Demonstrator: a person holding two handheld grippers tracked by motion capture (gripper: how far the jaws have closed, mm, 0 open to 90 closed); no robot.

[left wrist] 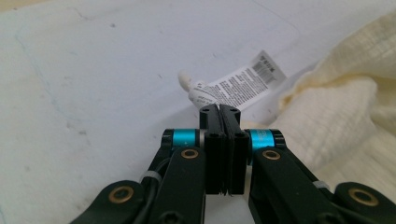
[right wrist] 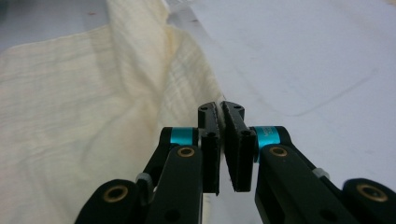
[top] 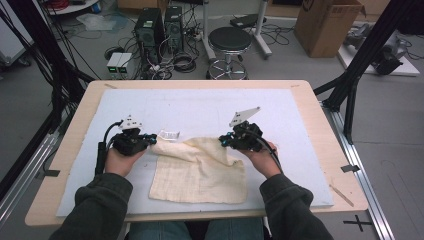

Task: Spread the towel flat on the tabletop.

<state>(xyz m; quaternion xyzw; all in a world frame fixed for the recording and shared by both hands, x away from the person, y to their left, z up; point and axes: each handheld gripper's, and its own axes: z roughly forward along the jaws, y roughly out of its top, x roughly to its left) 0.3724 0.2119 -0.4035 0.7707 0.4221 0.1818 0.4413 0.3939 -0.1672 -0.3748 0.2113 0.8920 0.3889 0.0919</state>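
Nearest the person's dark green sleeves [top: 102,200], a cream, waffle-textured square cloth [top: 200,175] lies on the pale blue-white mat [top: 300,125] that covers the light wooden table [top: 320,107], its near half flat and its far edge lifted into a rumpled ridge. The left gripper [top: 148,141] has its black fingers [left wrist: 211,126] pressed together on the cloth's far left corner, just by the white printed care label [left wrist: 233,86] that sticks out onto the mat. The right gripper [top: 224,140] pinches the far right corner, its fingers [right wrist: 208,121] nearly closed with a thin fold of cloth between them. Beyond the table stand a round black stool [top: 229,40], two dark computer towers [top: 159,25] and a brown cardboard box [top: 327,25] on the grey floor.
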